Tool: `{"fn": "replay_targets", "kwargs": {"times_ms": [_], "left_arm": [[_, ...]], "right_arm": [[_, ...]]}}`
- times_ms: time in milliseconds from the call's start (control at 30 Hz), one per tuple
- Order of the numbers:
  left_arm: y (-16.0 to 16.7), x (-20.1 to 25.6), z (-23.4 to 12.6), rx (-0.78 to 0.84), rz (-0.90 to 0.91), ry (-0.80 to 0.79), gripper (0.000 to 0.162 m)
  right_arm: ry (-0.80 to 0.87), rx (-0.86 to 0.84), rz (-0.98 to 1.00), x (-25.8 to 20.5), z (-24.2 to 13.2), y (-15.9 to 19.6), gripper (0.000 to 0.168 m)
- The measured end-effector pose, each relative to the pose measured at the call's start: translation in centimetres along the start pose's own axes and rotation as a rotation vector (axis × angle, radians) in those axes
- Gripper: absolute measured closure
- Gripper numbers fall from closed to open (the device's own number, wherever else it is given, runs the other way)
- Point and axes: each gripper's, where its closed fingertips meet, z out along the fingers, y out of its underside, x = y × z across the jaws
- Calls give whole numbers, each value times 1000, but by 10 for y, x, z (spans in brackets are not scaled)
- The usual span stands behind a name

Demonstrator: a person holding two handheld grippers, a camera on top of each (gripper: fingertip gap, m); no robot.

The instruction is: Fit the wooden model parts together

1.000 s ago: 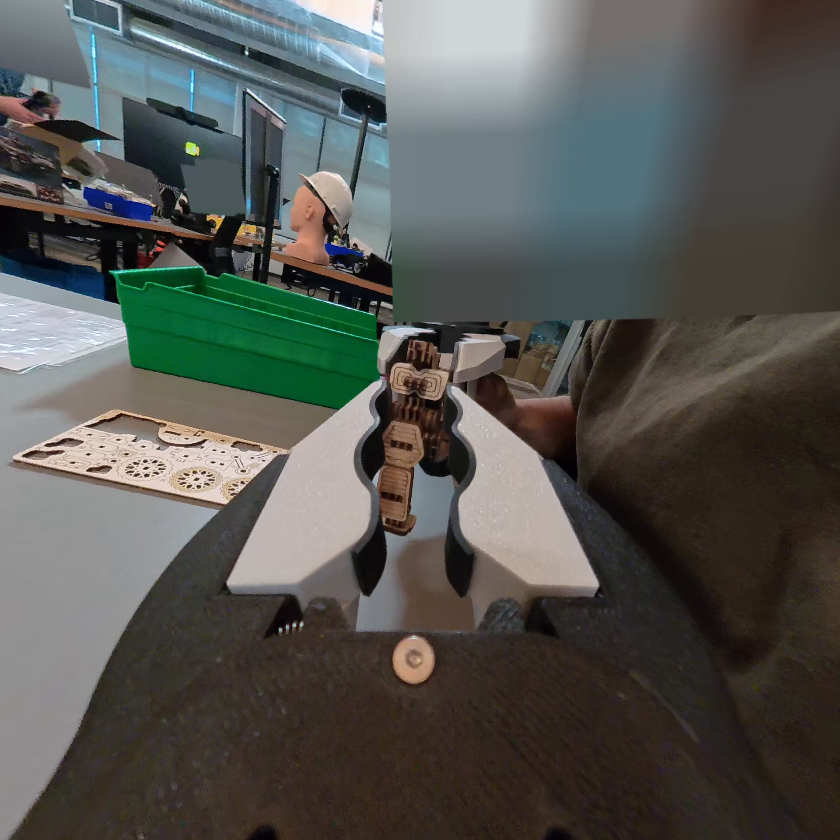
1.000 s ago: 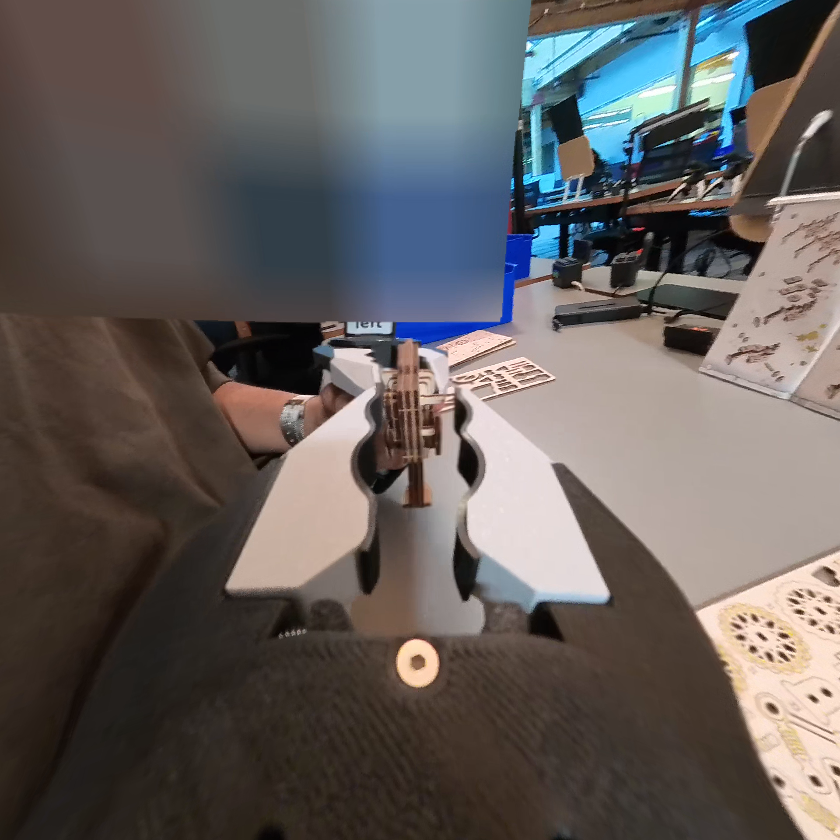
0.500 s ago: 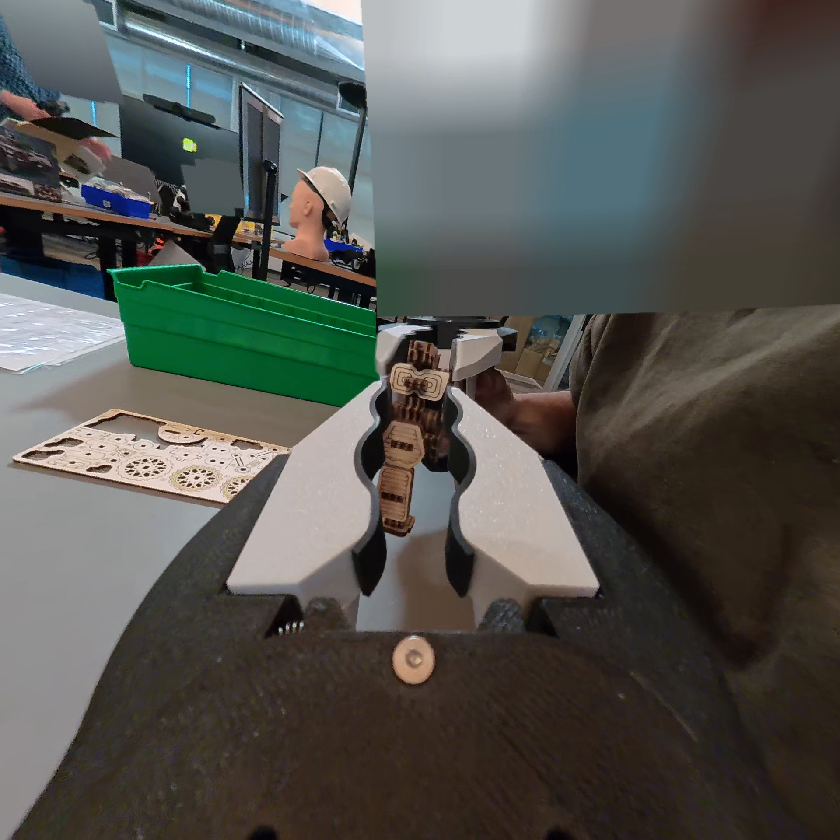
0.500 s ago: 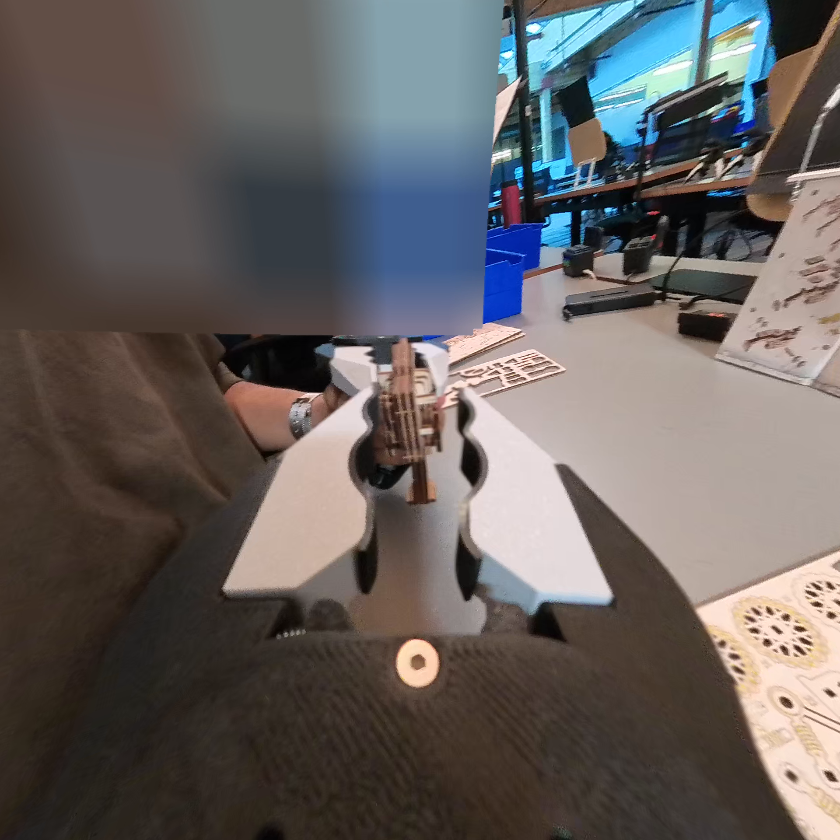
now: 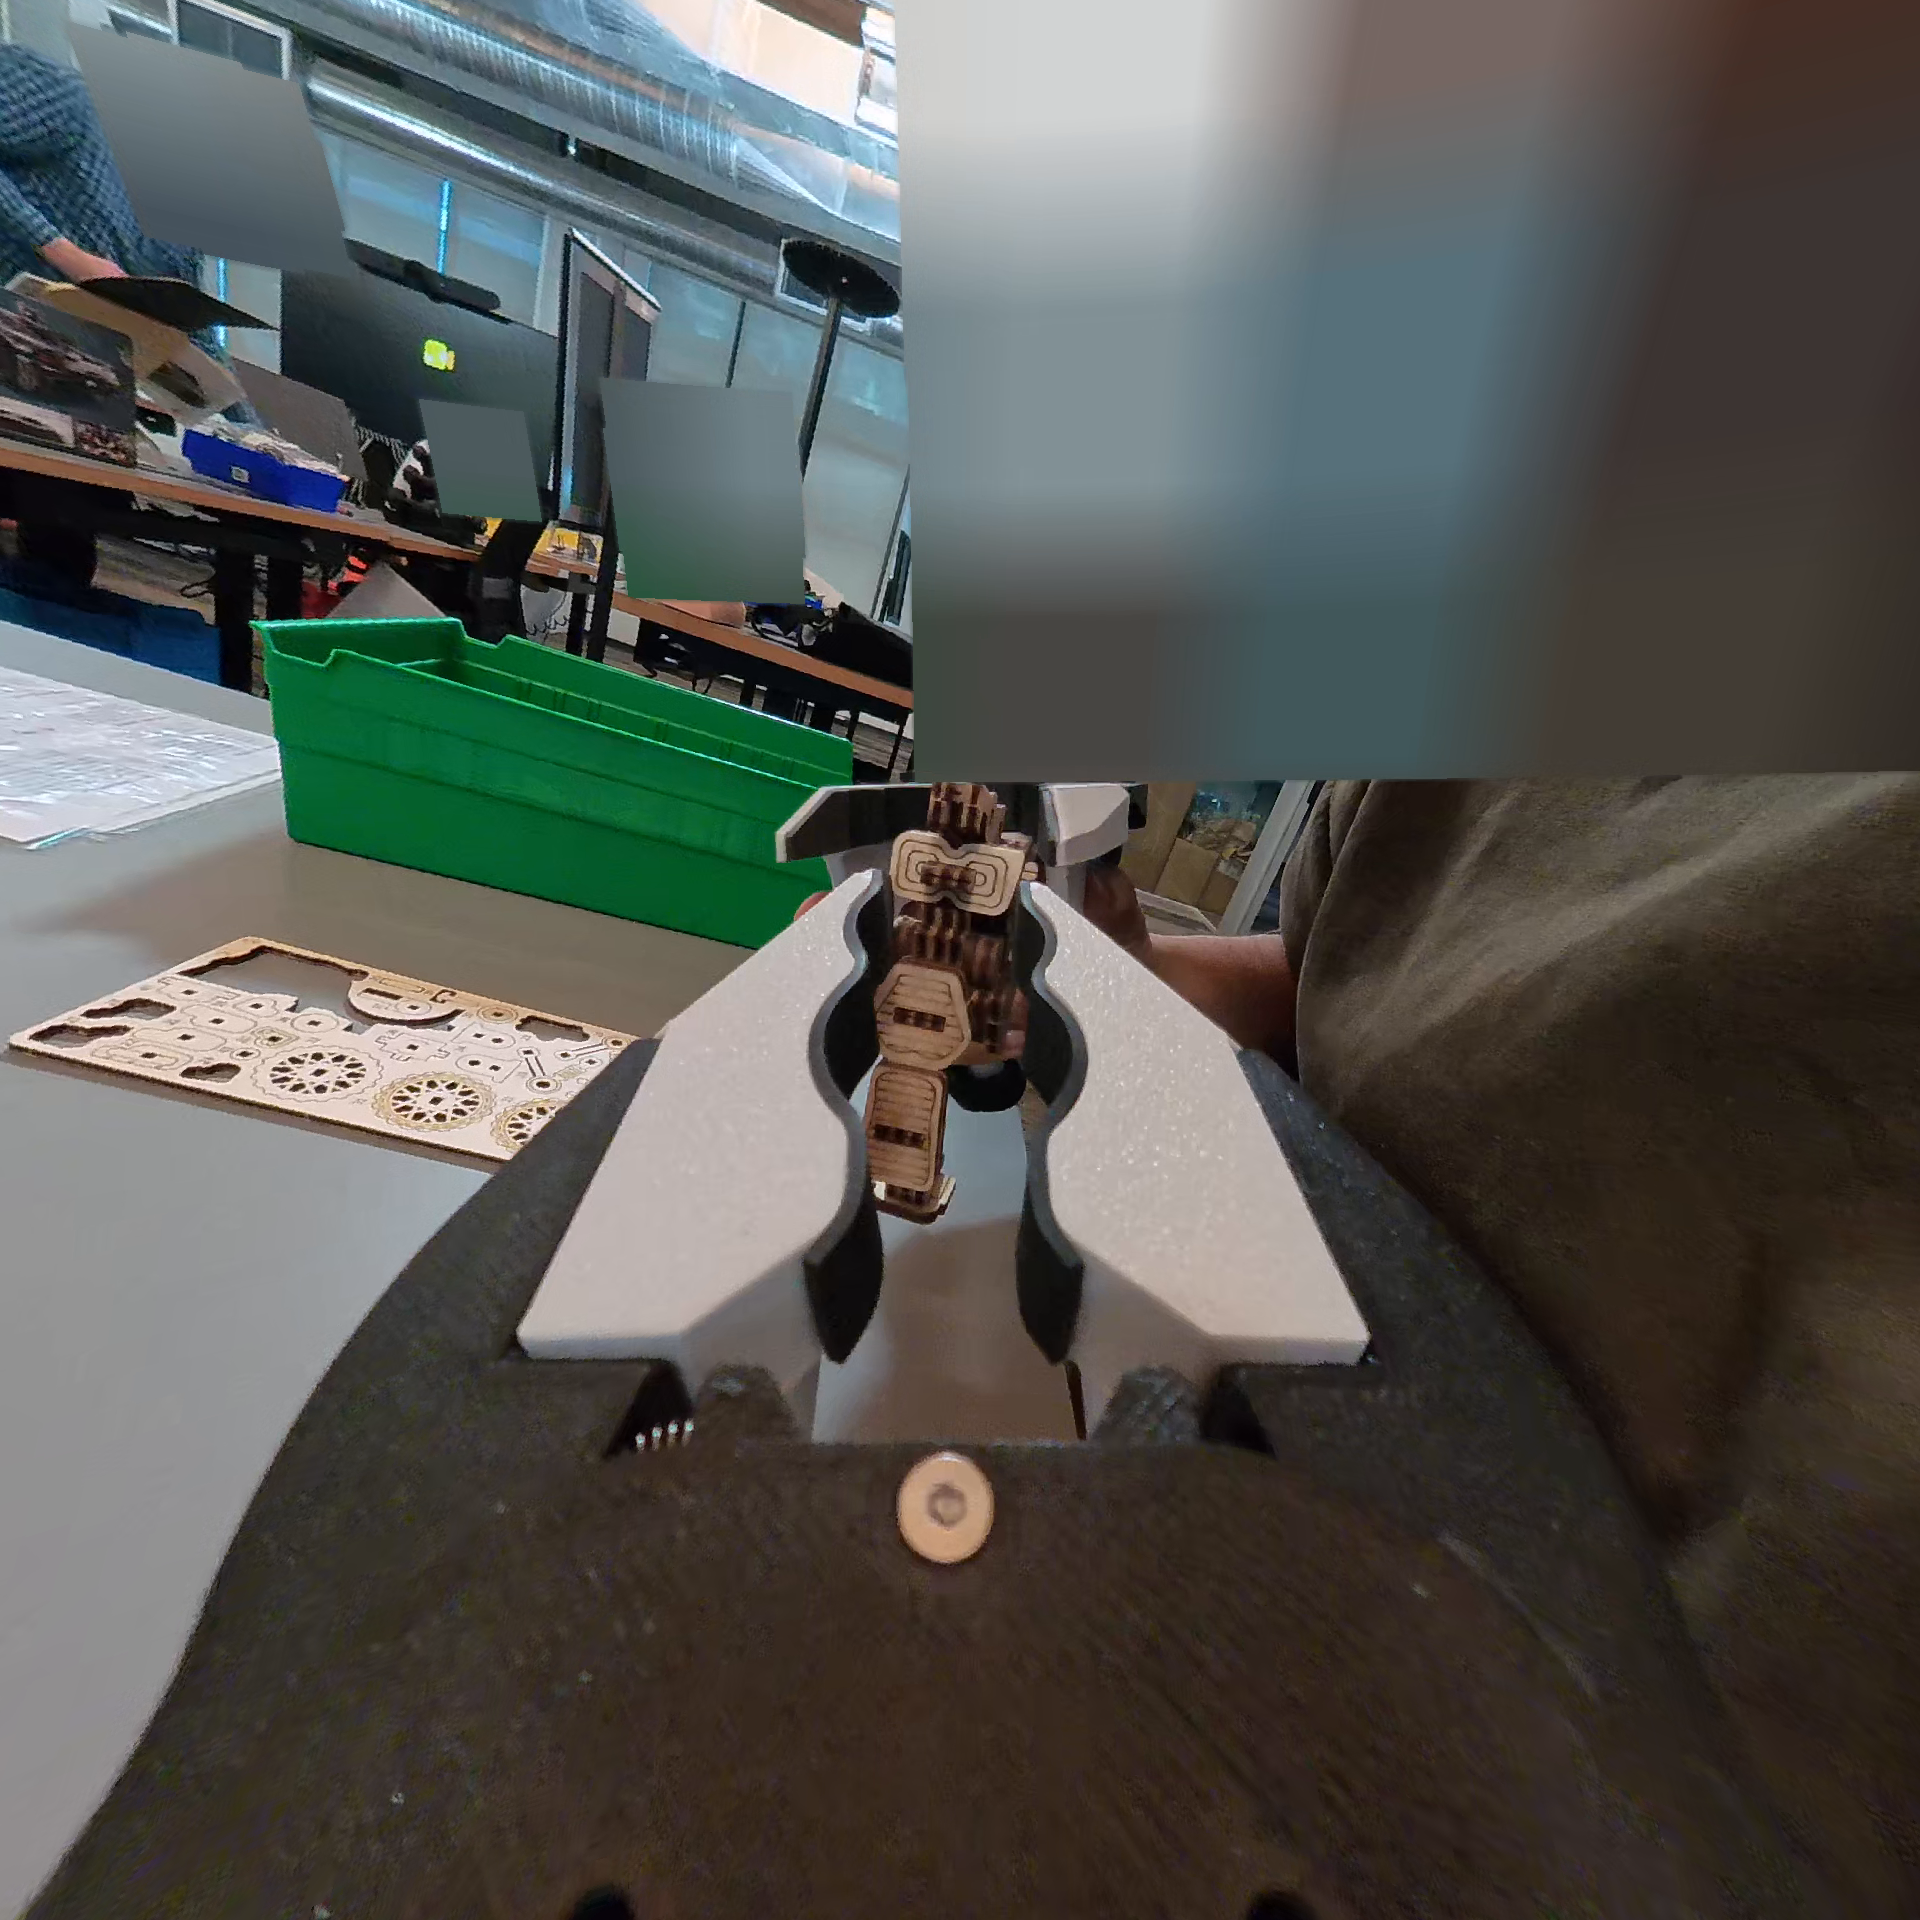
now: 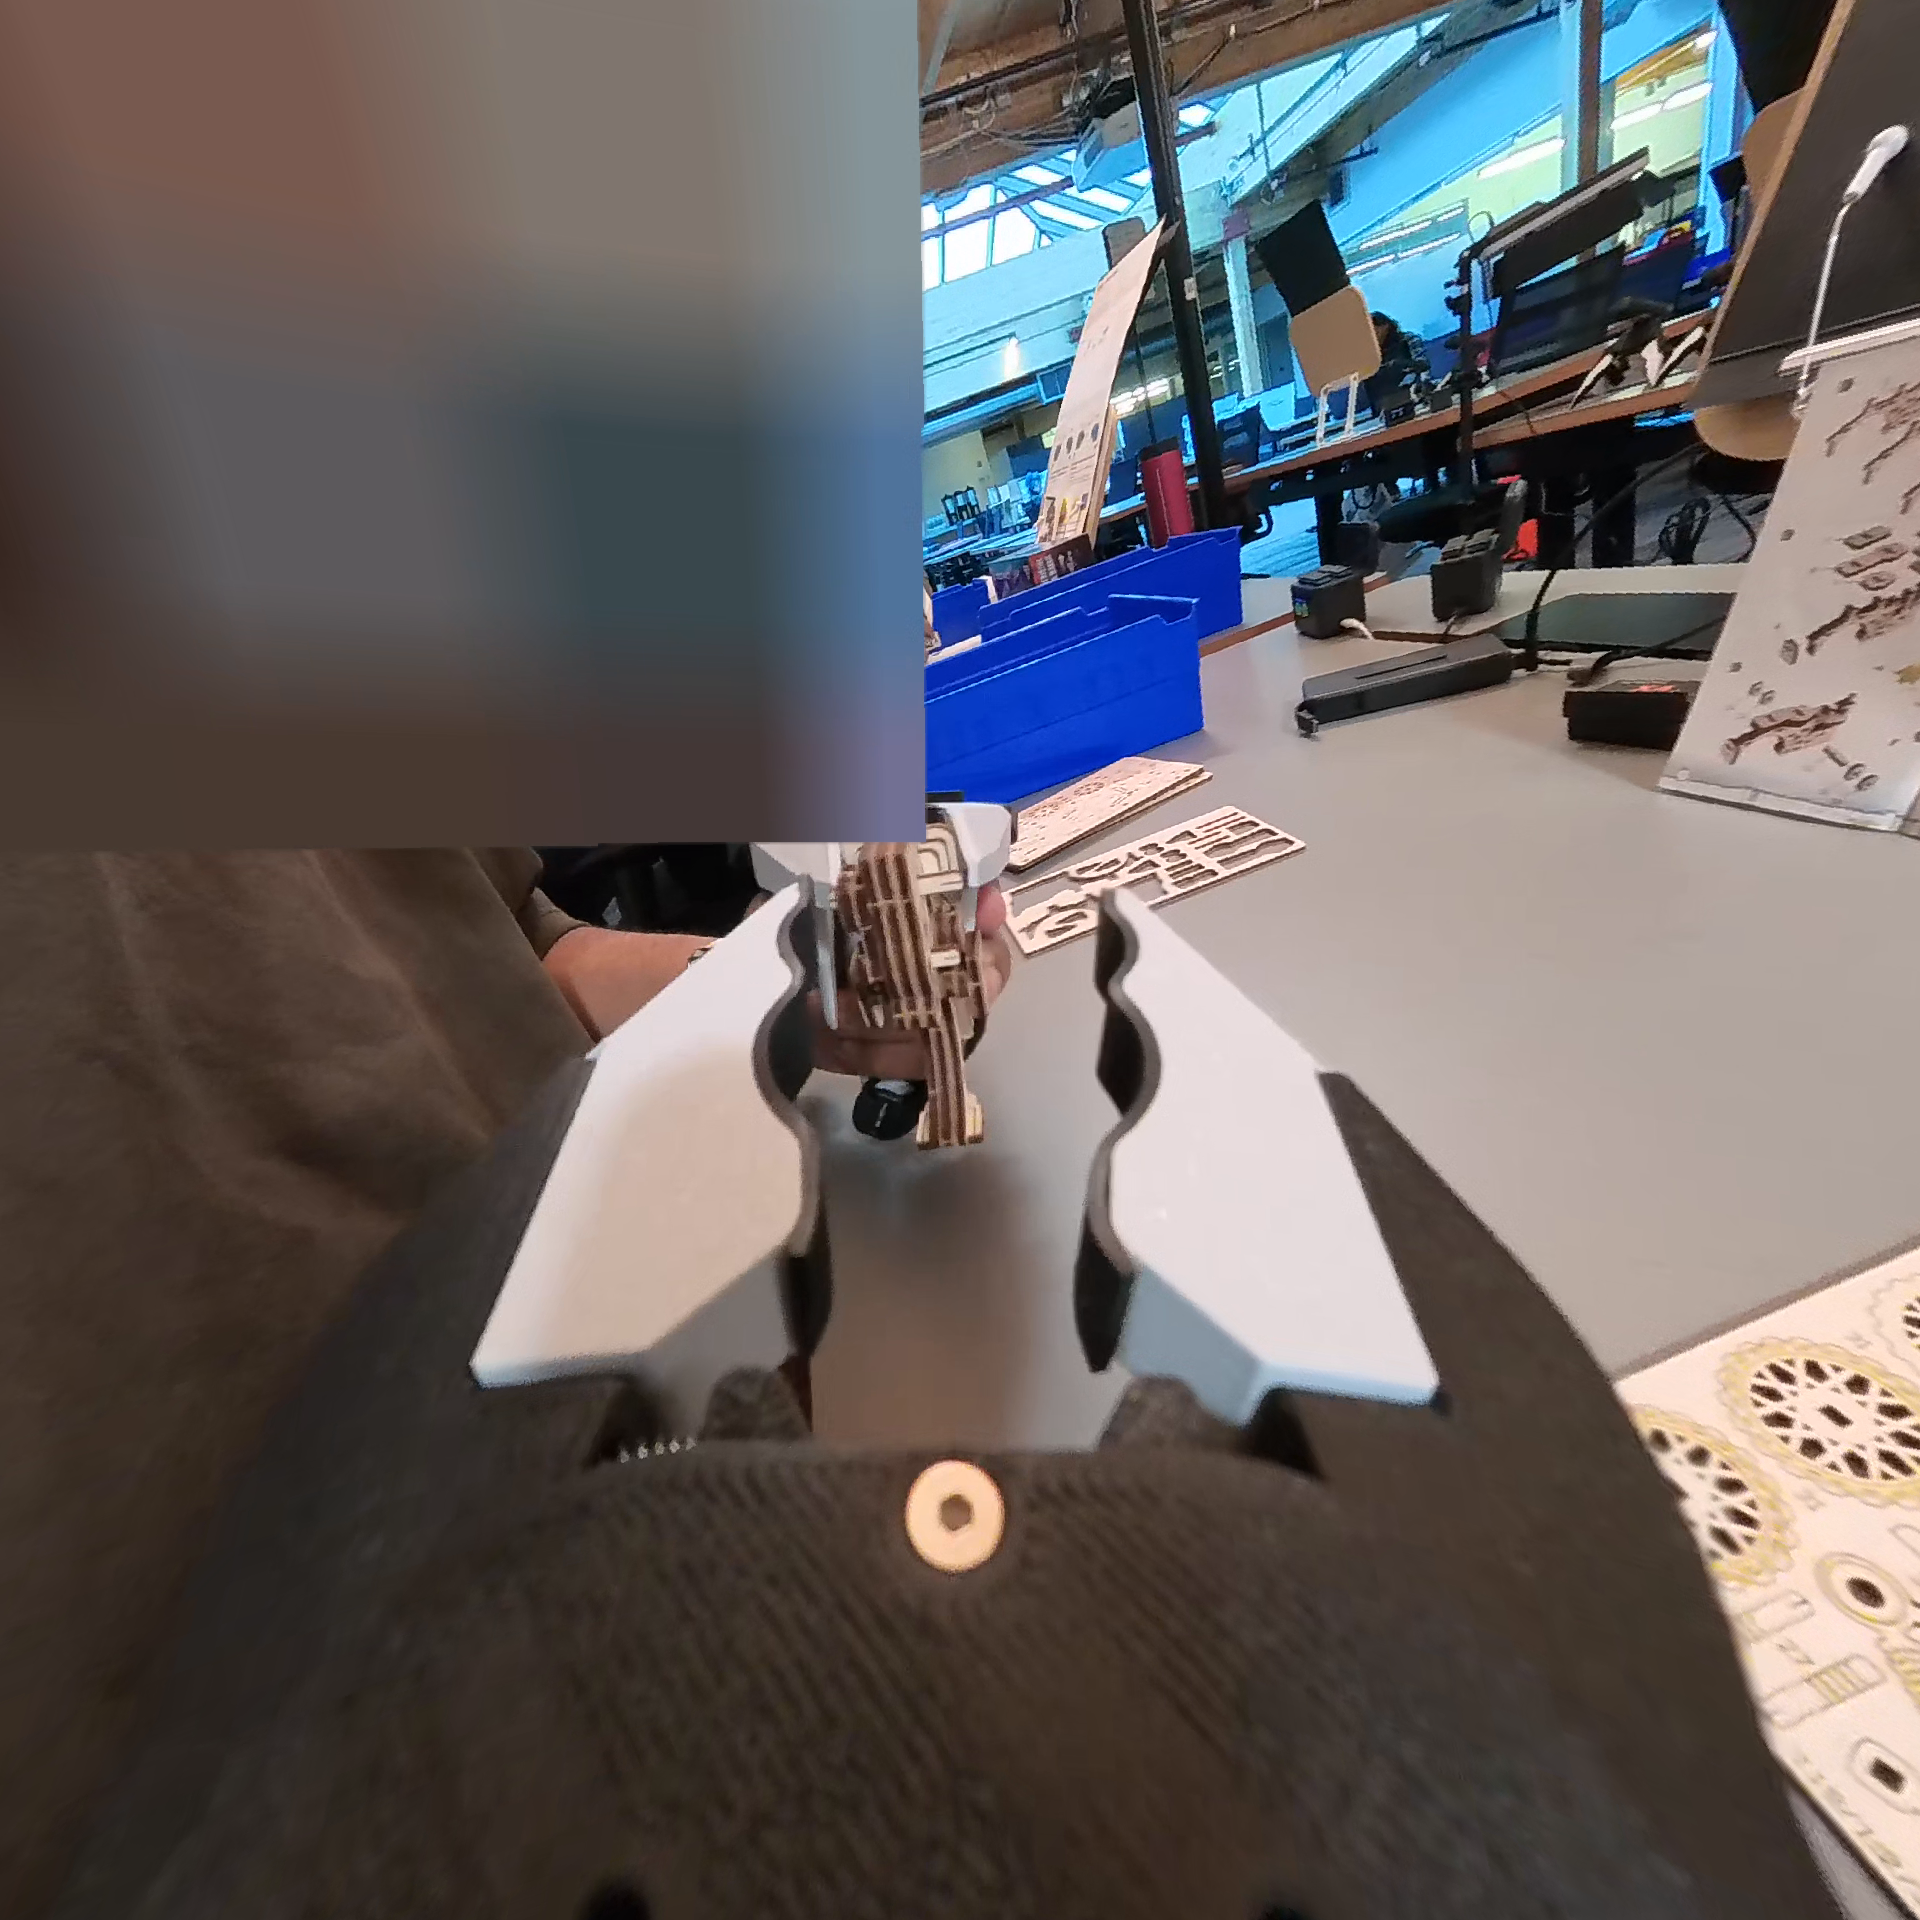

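Between the fingers, above the grey surface (image 5: 208, 1299) | left claw (image 5: 951, 904) clamped on wooden model (image 5: 935, 997), held upright | right claw (image 6: 951, 914) spread wide, model (image 6: 914, 966) nearer its left finger | parts sheet (image 5: 312, 1049) flat beside | green bin (image 5: 540, 769) farther back.

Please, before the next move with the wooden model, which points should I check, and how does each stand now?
1. Left claw shut on the wooden model: ok.
2. Right claw open, holding nothing: ok.
3. Wooden model held above the table: ok.
4. Next part taken from the parts sheet: not ok.
5. Joints of the wooden model fully seated: cannot tell.
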Motion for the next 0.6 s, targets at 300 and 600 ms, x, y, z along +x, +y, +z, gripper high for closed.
{"fn": "replay_targets", "kwargs": {"times_ms": [300,600], "left_arm": [[2,2,2,-12,-2,9,142],[5,3,3,-22,-11,18,142]], "right_arm": [[-47,-20,12,-7,2,4,129],[-83,-27,-5,-14,2,5,143]]}}
